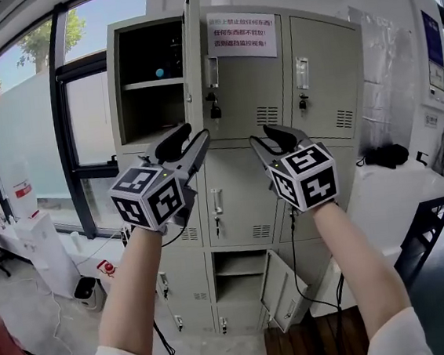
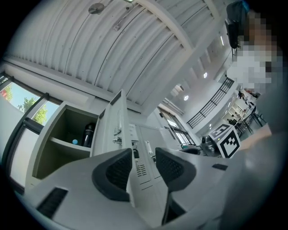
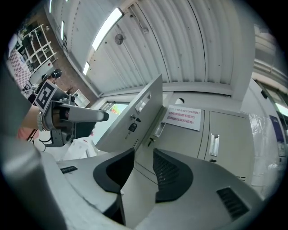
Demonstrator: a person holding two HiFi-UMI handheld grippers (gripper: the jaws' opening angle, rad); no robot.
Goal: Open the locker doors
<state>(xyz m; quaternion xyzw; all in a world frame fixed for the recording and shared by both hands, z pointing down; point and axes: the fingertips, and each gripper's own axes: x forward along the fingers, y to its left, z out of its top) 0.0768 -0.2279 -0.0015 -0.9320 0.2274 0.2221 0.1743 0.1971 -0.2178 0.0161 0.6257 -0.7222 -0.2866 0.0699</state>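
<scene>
The grey locker cabinet (image 1: 239,187) stands straight ahead of you on the far side, with a tall window (image 1: 35,129) to its left and a white table (image 1: 401,193) to its right. Its top-left door (image 1: 196,57) is swung open and you see it nearly edge-on, so the top-left compartment (image 1: 151,101) and its one shelf are exposed. Low down, the bottom door (image 1: 283,288) also hangs open toward the right. The other doors you can see are closed.

You hold both grippers up in front of the middle row, near each other but apart. Your left gripper (image 1: 189,139) has its fingers released, and nothing sits between the pads. Your right gripper (image 1: 263,137) is slack in the same way, with the gap between its pads bare and only closed doors far beyond it.

A white sign (image 1: 242,34) with red print is stuck on the closed top-middle door. Keys (image 1: 214,106) dangle by the open door's edge. On the shelf stand a dark bottle (image 2: 88,134) and, just beside it, a small blue ball (image 2: 74,142).
</scene>
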